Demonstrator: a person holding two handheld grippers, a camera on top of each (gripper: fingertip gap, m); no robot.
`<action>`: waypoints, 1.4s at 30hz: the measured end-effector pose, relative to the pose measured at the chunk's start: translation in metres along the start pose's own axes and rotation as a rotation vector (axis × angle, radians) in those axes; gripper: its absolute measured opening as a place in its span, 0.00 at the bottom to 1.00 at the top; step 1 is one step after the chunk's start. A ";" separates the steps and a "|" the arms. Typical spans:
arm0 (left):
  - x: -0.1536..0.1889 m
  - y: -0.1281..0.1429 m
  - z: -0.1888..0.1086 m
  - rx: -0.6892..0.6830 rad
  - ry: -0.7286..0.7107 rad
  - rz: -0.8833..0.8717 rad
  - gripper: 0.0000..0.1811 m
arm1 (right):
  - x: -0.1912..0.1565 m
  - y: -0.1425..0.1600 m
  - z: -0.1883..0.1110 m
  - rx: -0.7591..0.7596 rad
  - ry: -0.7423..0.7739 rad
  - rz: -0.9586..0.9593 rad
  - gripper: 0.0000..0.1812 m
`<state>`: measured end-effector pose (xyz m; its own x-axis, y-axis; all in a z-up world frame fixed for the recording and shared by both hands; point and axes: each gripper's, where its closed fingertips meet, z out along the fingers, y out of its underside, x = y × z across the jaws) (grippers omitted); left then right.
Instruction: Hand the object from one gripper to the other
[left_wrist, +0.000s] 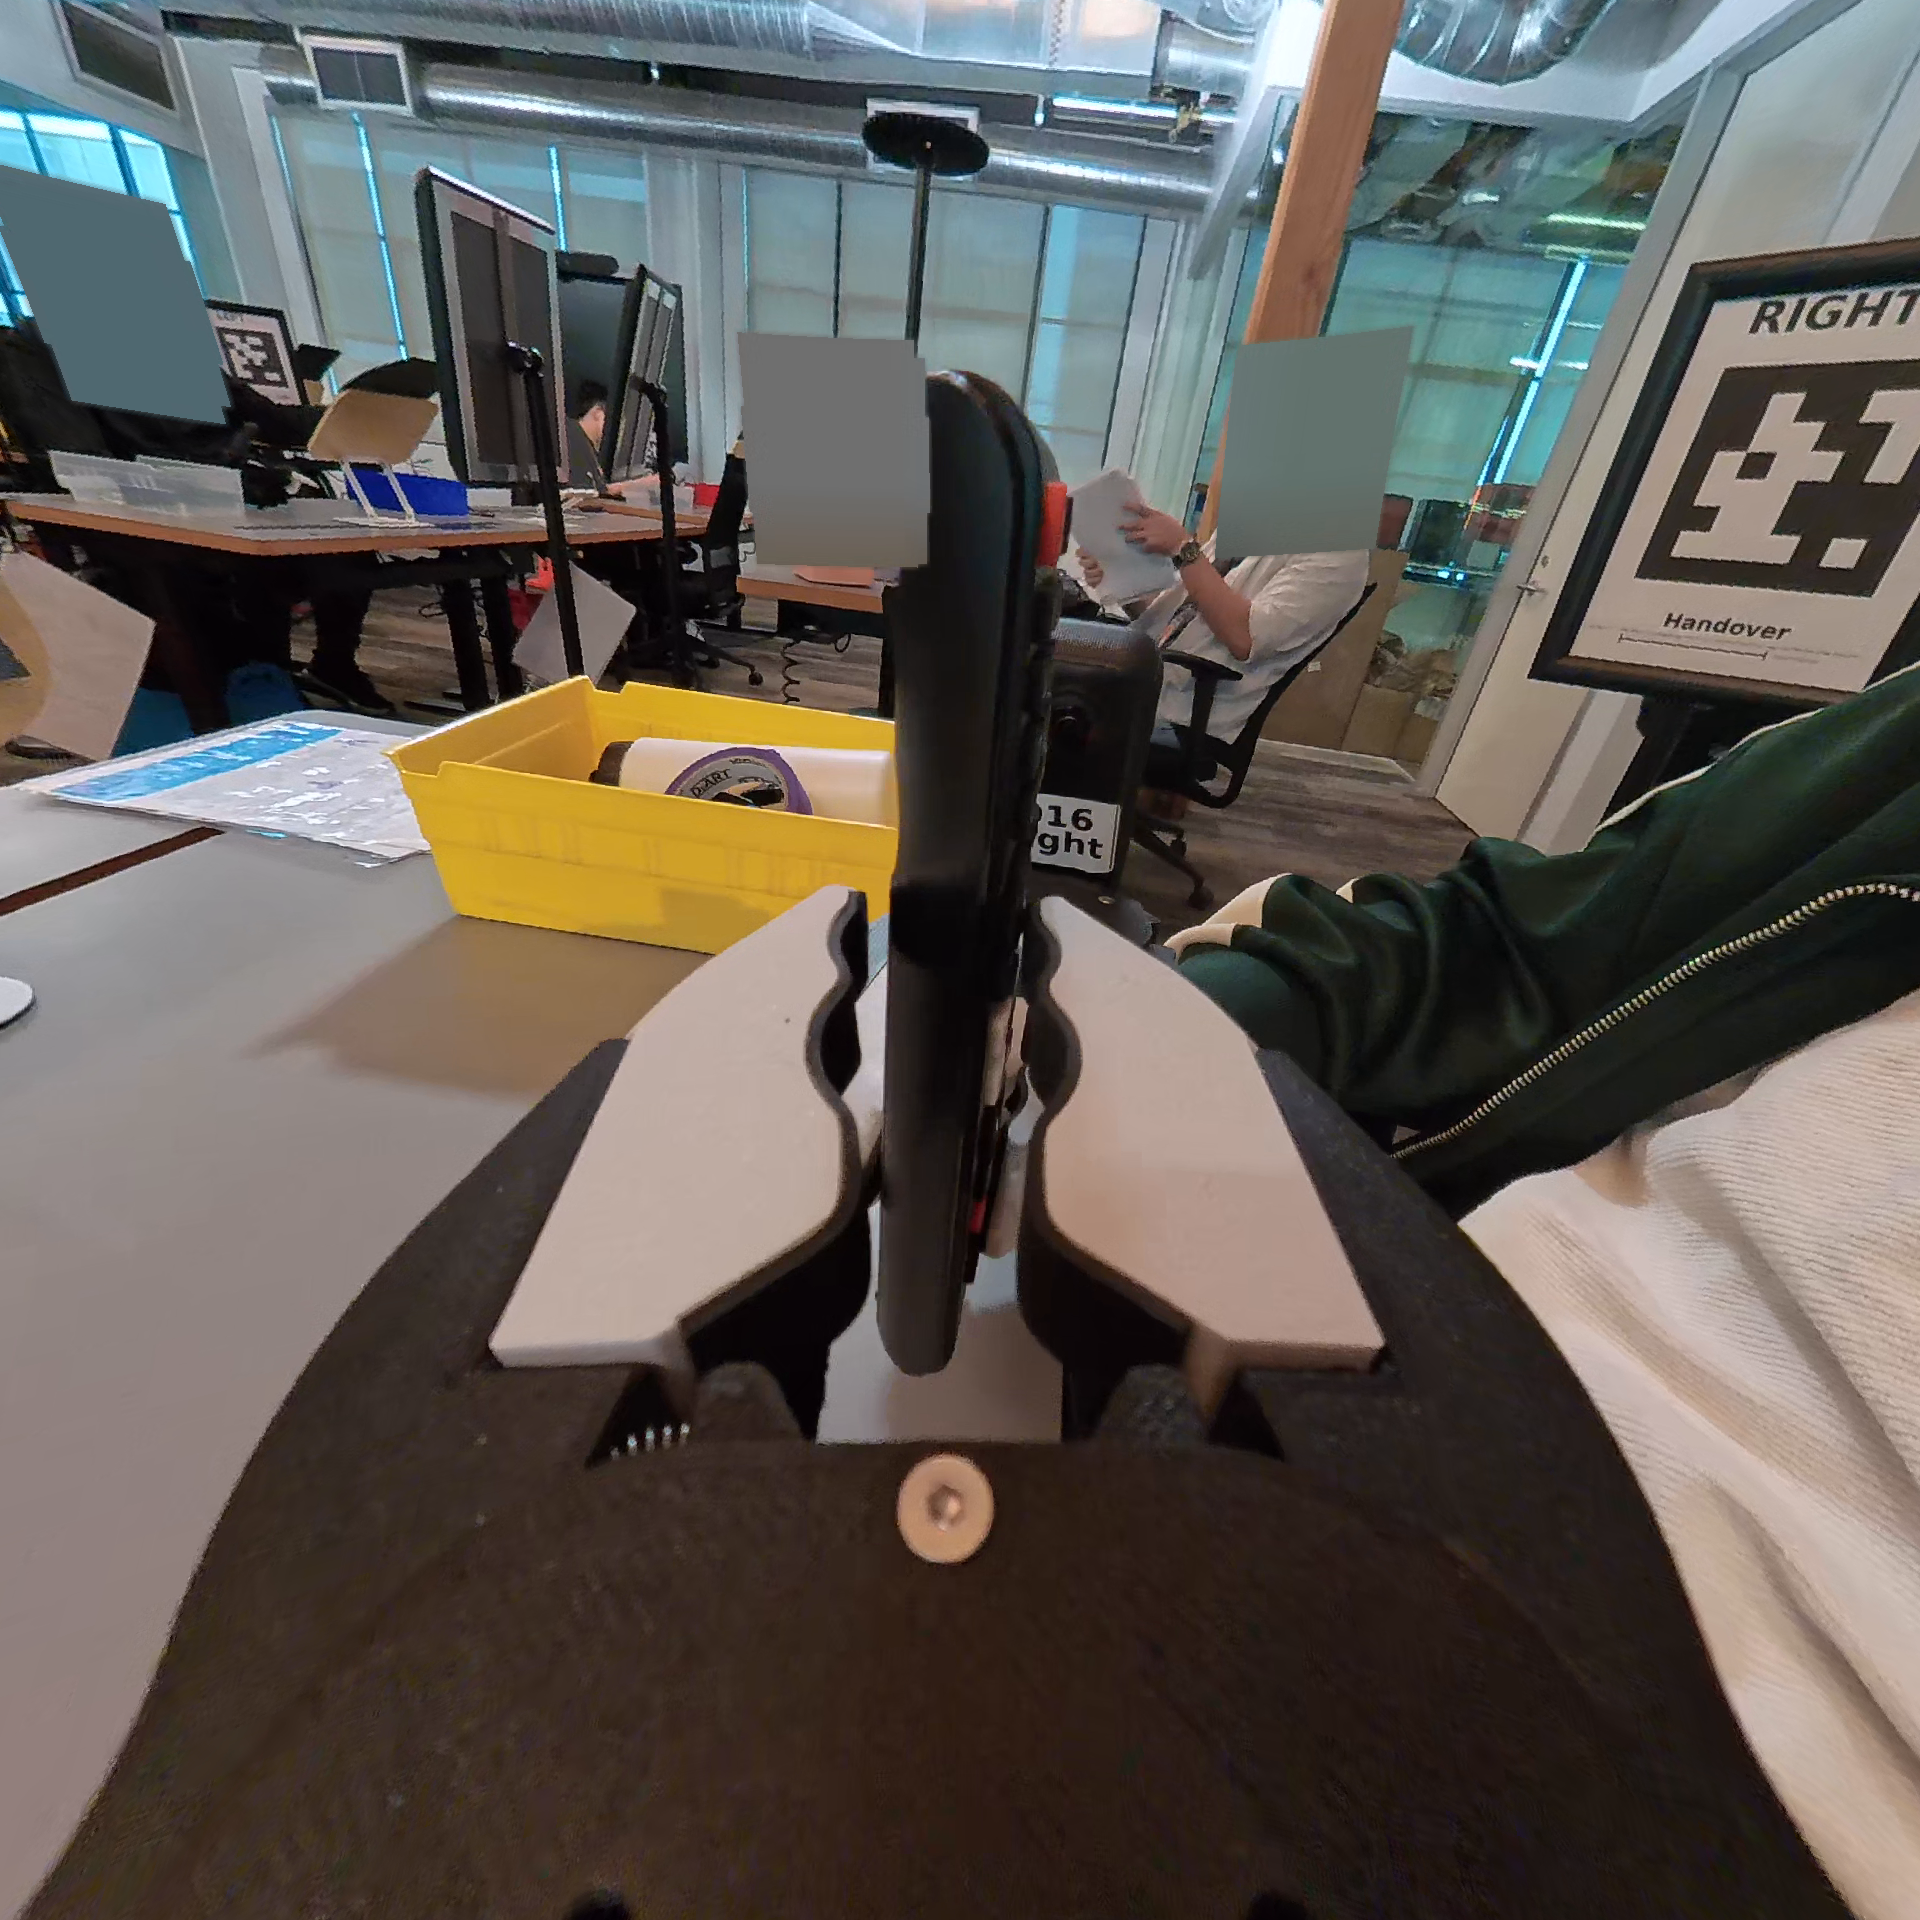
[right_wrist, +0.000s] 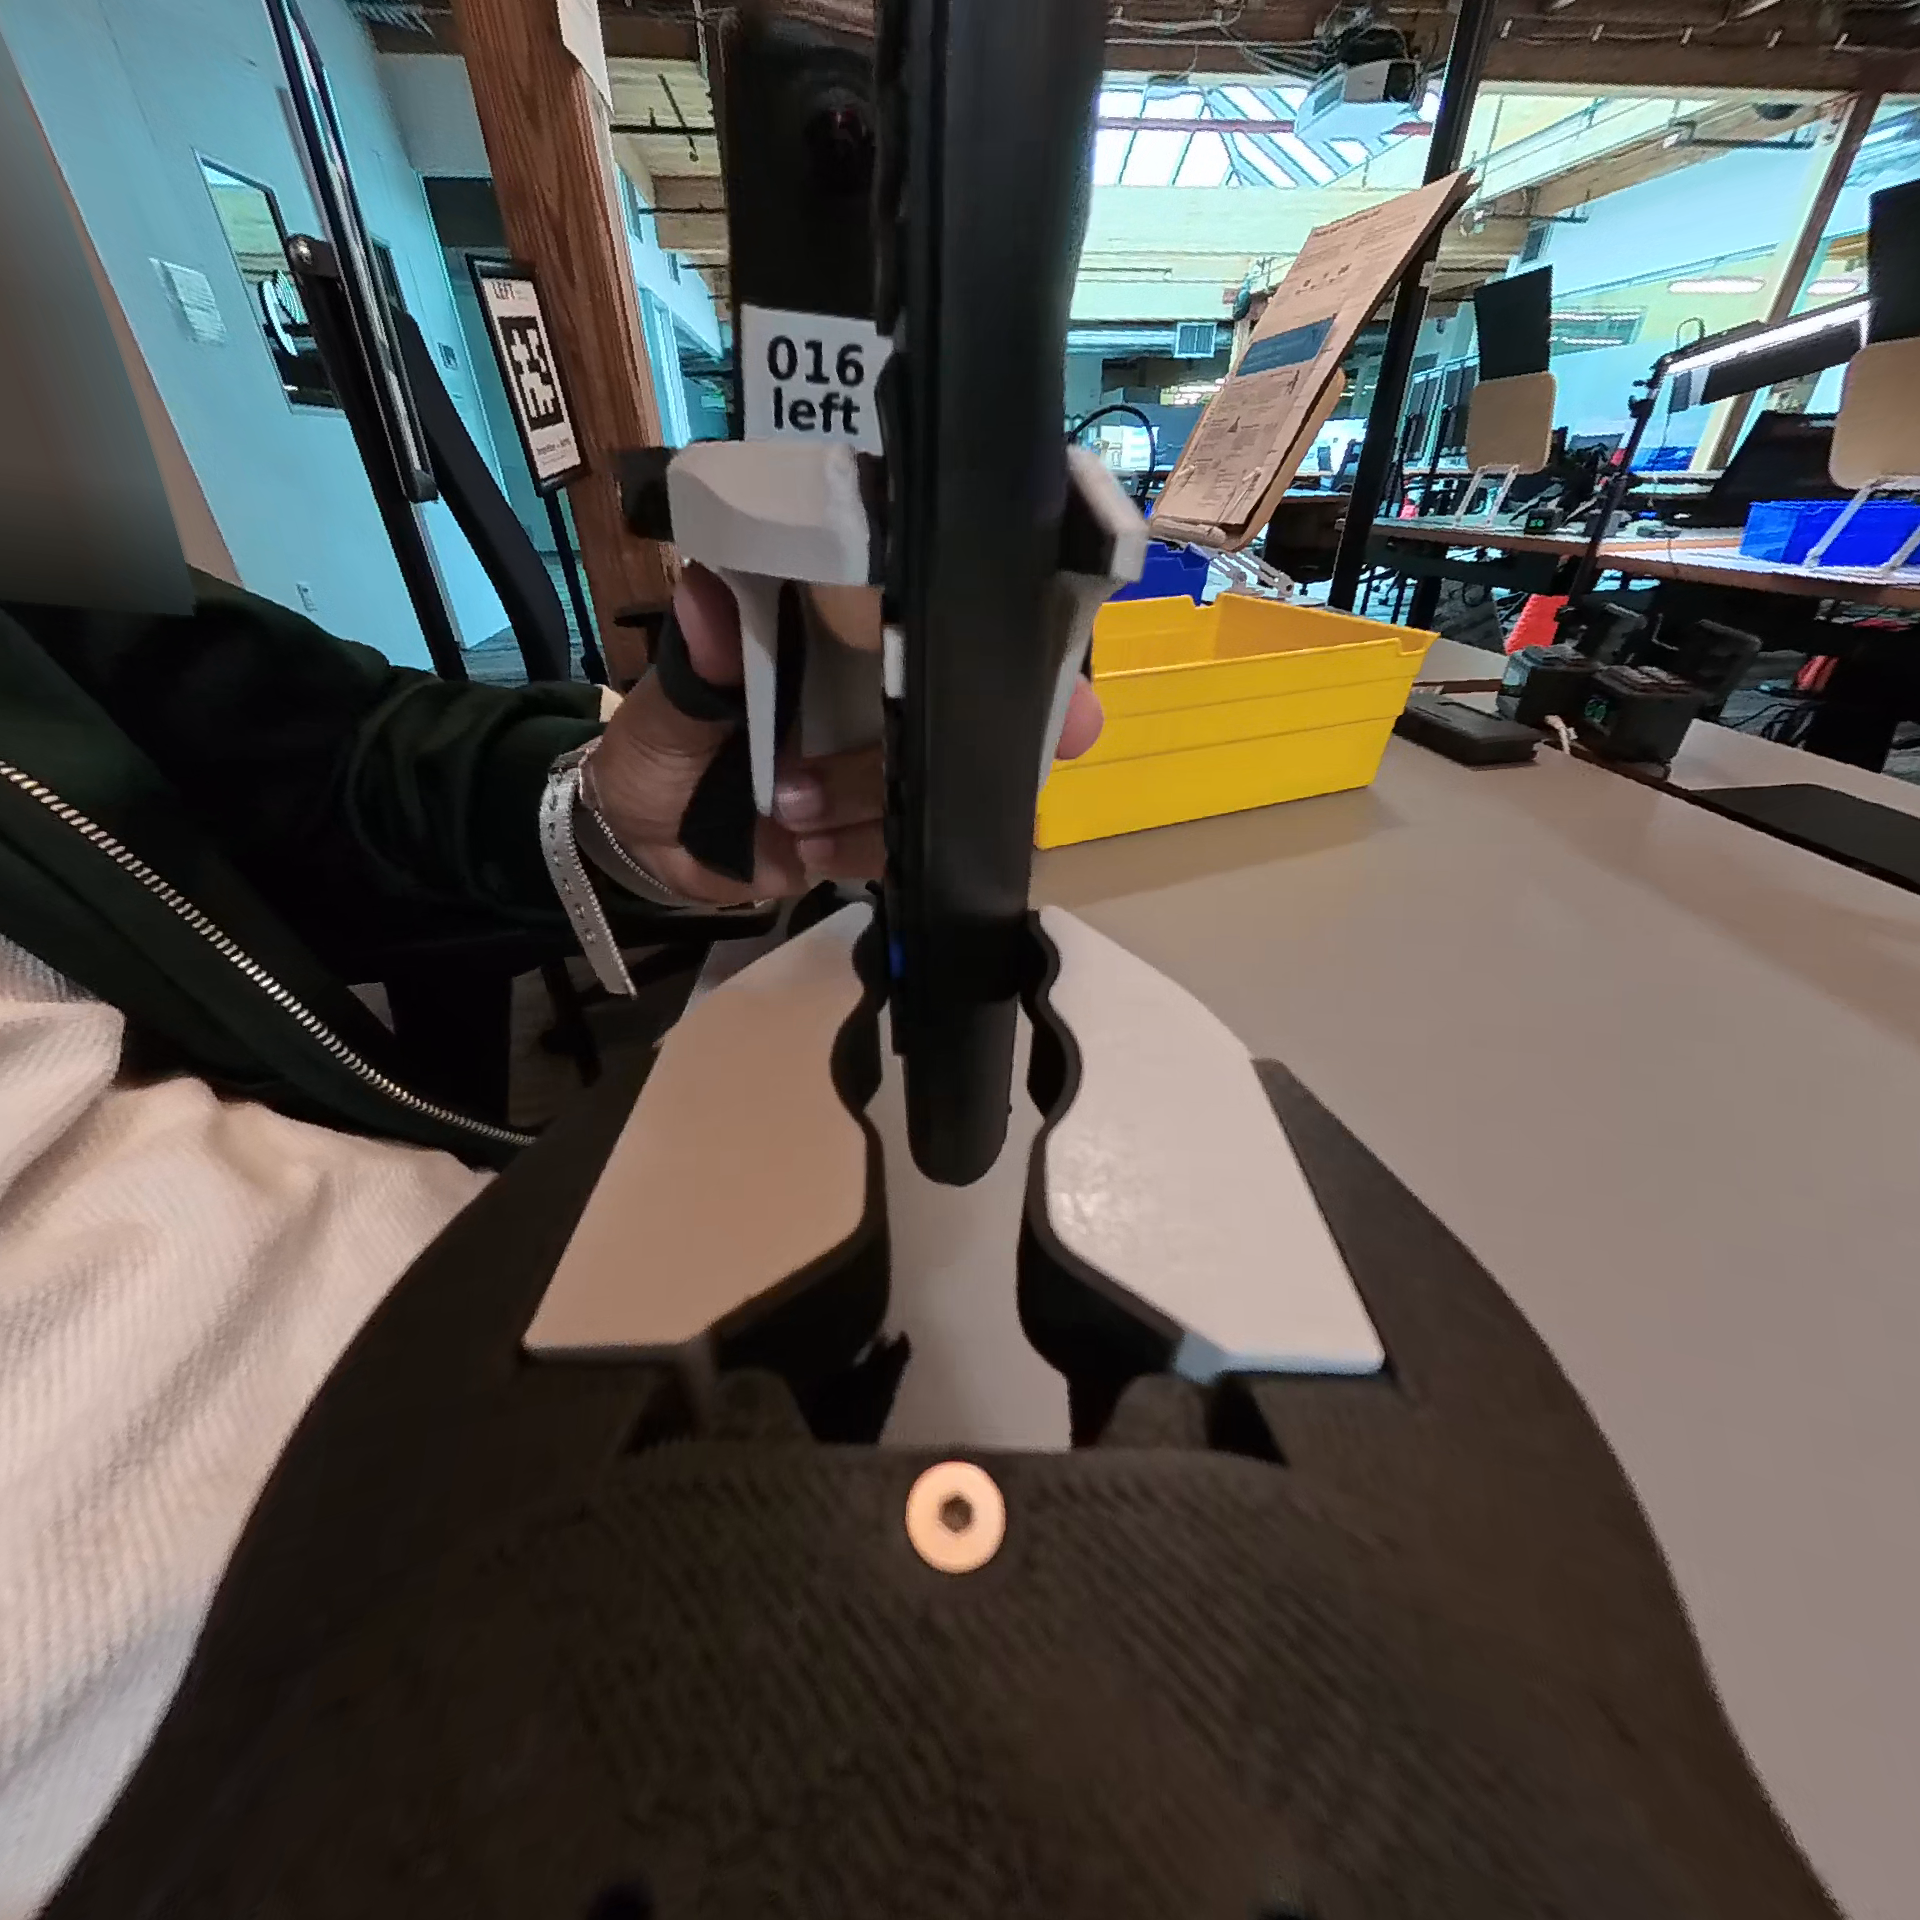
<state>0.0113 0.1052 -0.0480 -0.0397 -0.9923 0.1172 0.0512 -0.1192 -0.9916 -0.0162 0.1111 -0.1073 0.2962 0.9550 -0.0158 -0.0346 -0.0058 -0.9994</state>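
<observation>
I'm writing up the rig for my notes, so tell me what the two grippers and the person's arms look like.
Both the left gripper and right gripper have a textured black body with a pale screw, and pale grey fingers with wavy black inner pads. Seen from the right wrist view, the left gripper carries a white label. The person wears a dark green zip jacket over a white top, plus a wristband.

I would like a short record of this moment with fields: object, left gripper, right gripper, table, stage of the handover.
object: black remote control, held on edge in the air
left gripper: jaws closed on the remote
right gripper: jaws around the remote's other end, seemingly touching it
table: grey; yellow bin with a tape roll and a white bottle
stage: both grippers on the remote, not yet released
</observation>
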 end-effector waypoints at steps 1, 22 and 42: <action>-0.001 -0.001 -0.001 0.006 0.000 -0.004 0.17 | 0.000 -0.001 -0.001 0.007 -0.001 0.004 0.13; -0.018 0.038 0.001 -0.065 0.009 0.013 0.26 | 0.026 0.000 -0.027 -0.019 0.026 0.048 0.13; 0.002 0.034 0.005 -0.022 0.126 -0.059 0.24 | 0.006 0.010 -0.011 -0.054 -0.047 0.063 0.13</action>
<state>0.0183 0.0994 -0.0811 -0.1673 -0.9713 0.1689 0.0230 -0.1751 -0.9843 -0.0045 0.1131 -0.1177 0.2503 0.9650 -0.0788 0.0004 -0.0815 -0.9967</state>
